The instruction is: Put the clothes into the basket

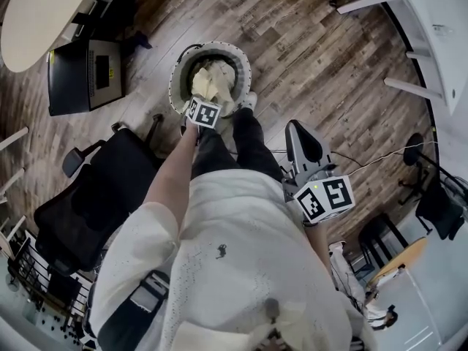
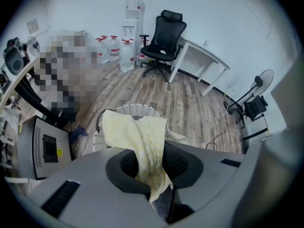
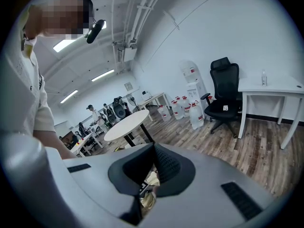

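Yellow cloth (image 2: 137,137) hangs lengthwise from the left gripper (image 2: 152,167) toward the basket (image 2: 135,109).

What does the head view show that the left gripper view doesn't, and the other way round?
Only the head view shows the person's white shirt, the right tool at the person's side, and the round table. Only the left gripper view shows the water bottles and the water dispenser by the far wall. Both show the white basket on the wood floor and the yellowish cloth that the left tool grips over it.
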{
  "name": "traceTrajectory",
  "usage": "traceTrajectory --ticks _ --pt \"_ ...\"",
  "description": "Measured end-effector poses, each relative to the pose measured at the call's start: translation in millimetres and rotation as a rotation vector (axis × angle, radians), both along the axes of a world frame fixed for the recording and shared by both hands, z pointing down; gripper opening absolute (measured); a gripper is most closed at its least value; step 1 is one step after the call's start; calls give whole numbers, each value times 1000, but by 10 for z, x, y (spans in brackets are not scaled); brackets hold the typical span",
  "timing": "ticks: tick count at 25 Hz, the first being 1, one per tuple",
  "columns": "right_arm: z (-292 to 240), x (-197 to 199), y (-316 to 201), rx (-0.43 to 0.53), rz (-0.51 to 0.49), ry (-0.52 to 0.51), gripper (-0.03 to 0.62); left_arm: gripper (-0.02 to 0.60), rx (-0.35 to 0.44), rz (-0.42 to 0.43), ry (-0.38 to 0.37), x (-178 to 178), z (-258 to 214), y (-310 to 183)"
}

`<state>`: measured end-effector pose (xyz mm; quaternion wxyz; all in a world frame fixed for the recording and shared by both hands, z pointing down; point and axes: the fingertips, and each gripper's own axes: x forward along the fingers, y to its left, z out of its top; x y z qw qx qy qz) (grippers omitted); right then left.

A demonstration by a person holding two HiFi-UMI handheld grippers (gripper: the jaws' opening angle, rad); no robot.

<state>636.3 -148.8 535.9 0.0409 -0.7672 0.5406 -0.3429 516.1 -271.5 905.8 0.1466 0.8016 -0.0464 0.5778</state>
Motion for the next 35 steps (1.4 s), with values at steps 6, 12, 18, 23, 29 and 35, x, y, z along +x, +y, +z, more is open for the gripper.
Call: traceTrajectory --ticks 6,12,18,23,29,35 --pt "92 14 -1 -15 -13 -8 9 91 -26 -104 2 6 129 -70" --pt "169 27 -1 -25 -5 -18 9 91 -29 -105 -17 -63 238 -56" --pt "204 9 -32 -29 -2 -20 9 92 -7 -91 -52 -153 251 -85" --pt "228 -14 -76 -29 -6 -21 9 94 2 -51 -34 -77 259 -121" --pt "234 -26 -102 -32 -6 -21 9 105 0 29 6 24 223 -70" --pt "248 -13 -78 -35 -2 -23 9 134 -24 83 -13 -12 286 23"
